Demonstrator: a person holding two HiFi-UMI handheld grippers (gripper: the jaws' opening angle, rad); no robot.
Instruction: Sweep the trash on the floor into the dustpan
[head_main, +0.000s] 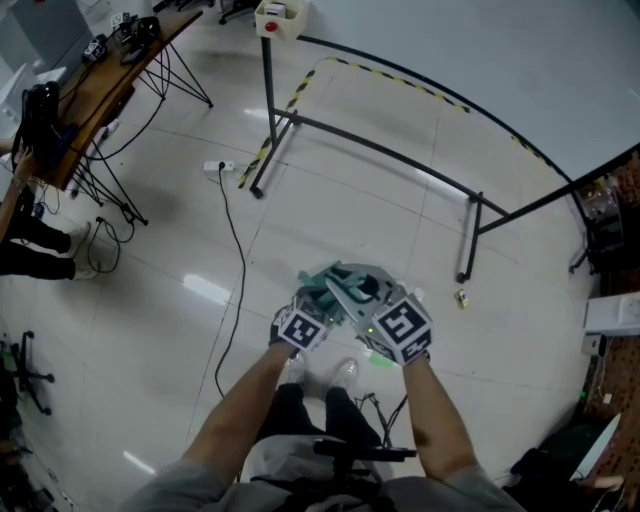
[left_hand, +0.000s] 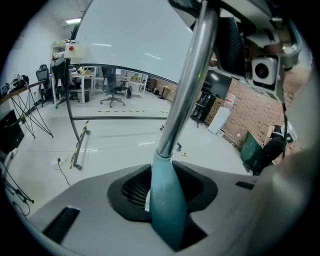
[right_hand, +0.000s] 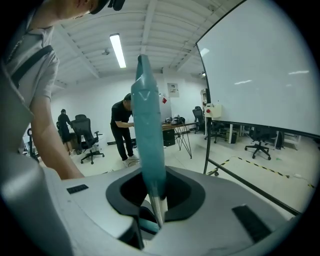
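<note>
The white tiled floor (head_main: 180, 330) spreads under a black rail frame (head_main: 380, 156). The left claw (left_hand: 166, 210) grips a metal pole (left_hand: 187, 85) at its teal collar. The right claw (right_hand: 155, 200) clamps a teal handle (right_hand: 149, 135). A trash scrap (head_main: 461, 298) lies beside the frame's foot.

Left hand-held gripper (head_main: 312, 300) clamping teal socket (left_hand: 166, 200), right hand-held gripper (head_main: 360, 295) alongside clamping teal grip (right_hand: 147, 130)

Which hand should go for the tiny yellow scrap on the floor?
Probably right: the tiny yellow scrap lies on the side of the right gripper, and its jaws grip a teal plastic handle.
</note>
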